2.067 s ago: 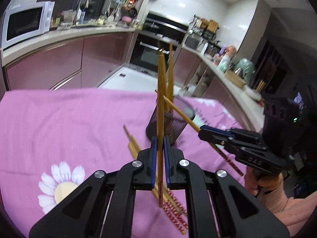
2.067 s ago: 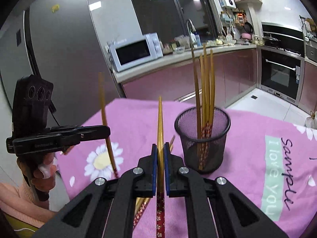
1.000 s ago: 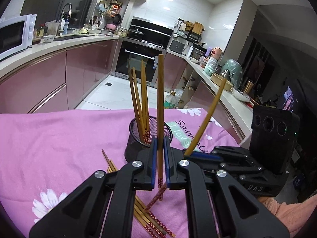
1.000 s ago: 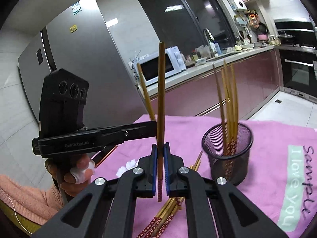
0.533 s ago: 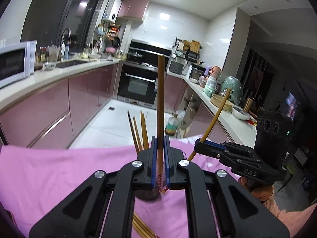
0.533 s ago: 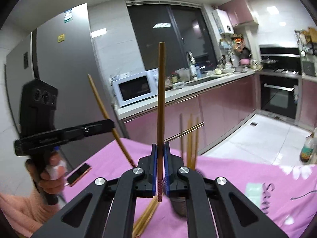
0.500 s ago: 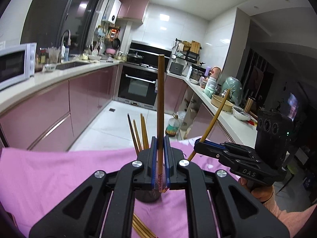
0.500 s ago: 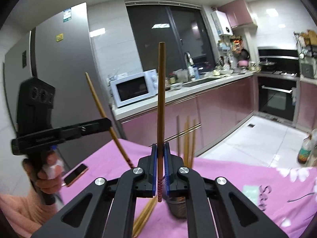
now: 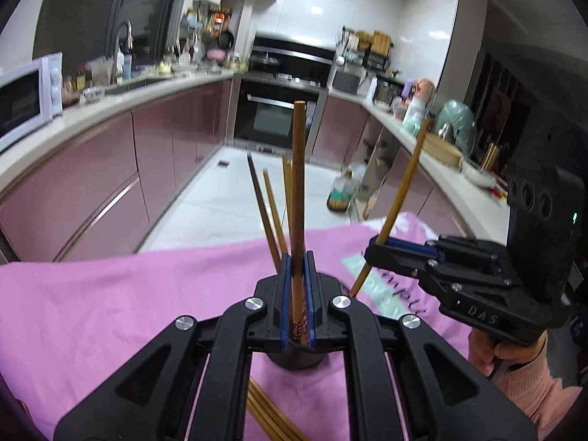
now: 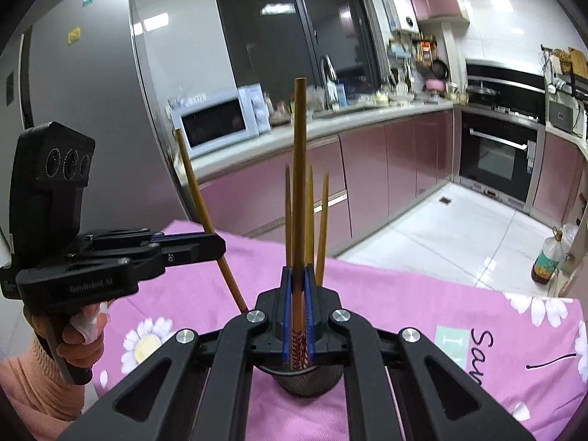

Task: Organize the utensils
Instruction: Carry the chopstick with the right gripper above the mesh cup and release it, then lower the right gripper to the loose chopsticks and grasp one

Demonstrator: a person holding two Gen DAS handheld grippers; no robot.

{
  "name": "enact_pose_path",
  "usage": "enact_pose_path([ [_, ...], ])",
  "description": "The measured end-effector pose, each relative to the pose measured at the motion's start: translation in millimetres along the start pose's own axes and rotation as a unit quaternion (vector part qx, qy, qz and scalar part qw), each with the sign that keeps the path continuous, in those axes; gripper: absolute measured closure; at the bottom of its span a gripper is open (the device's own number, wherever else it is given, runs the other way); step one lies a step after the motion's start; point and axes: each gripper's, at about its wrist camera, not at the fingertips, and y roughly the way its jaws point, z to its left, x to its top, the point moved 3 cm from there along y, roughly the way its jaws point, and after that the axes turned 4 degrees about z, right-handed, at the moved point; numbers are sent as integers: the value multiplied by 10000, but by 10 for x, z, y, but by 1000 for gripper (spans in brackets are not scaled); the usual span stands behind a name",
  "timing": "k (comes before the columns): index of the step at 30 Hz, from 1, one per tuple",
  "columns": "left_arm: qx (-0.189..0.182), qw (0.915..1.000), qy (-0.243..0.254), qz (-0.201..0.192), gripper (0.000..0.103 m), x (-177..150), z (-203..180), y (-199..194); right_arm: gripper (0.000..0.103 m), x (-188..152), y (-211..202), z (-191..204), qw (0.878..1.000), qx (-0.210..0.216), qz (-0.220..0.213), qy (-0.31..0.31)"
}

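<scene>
A pink flowered cloth (image 10: 422,316) covers the desk, and the black mesh holder (image 10: 308,378) sits dead centre, mostly hidden behind the claws. Loose chopsticks (image 9: 272,419) lie on the cloth just in front of the holder. Several chopsticks (image 10: 323,220) stand inside it, fanning upward. The left claw (image 9: 297,294) is clamped on 1 chopstick (image 9: 298,183), held upright directly above the holder. The right claw (image 10: 297,305) is likewise pinched tight on its own chopstick (image 10: 299,169), long axis vertical, patterned end down at the holder's rim. Beyond the holder, kitchen cabinets (image 9: 110,169) curve round.
</scene>
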Motion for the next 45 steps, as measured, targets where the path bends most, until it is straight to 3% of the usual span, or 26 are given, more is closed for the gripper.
enact_pose_path([
  [6,59,9992,-21,404,96,-80,73,308,97,-69,323,-34,9982,-186,565,62],
  [13,179,9984,-130,513,95,-120,166,508,93,-89,459,-62,9968,-354,683,193],
  [23,327,9991,-176,199,94,-257,191,325,85,-158,270,-57,9986,-327,310,278],
  [27,506,9985,-155,-135,79,-360,206,91,79,-184,108,48,9995,-280,68,164],
  [32,794,9961,-27,-386,72,-596,233,-187,69,-385,-86,324,9997,46,-44,-242],
  [40,933,9956,-80,92,70,-1161,363,-204,67,-947,322,619,9943,416,920,-328],
  [45,949,9947,-172,342,70,-1449,431,-139,67,-1161,553,688,9898,396,1347,-225],
])
